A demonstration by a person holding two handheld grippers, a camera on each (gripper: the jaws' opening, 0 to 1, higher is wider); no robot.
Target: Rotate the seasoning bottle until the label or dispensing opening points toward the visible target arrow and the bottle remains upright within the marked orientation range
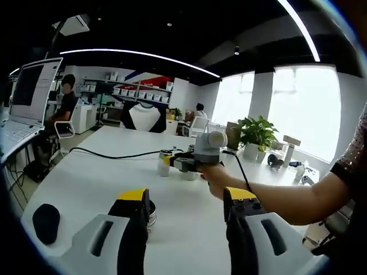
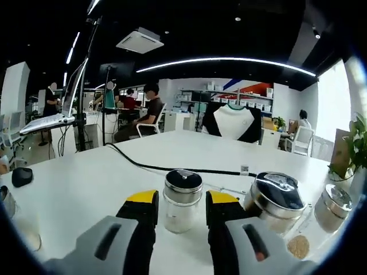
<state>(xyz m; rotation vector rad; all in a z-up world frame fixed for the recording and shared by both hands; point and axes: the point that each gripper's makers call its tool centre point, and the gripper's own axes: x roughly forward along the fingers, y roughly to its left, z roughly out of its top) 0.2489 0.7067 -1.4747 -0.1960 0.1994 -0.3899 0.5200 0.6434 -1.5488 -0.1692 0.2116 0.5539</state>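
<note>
Your right hand-held gripper (image 2: 180, 213) straddles seasoning bottle (image 2: 182, 200) on table (image 2: 86, 177), jaws spread, poised to pinch and rotate; left hand-held gripper (image 1: 186, 200) spread, idle.

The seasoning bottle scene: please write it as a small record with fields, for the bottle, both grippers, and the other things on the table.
surface: white table
target bottle: seasoning bottle, clear glass with metal cap, upright
right gripper: open, one jaw on each side of the bottle; contact cannot be told
left gripper: open, holds nothing, low over the table
neighbours: larger metal-lidded jar beside the bottle, smaller jar past it
cable: black cable lies behind the bottle
arrow mark: cannot tell
</note>
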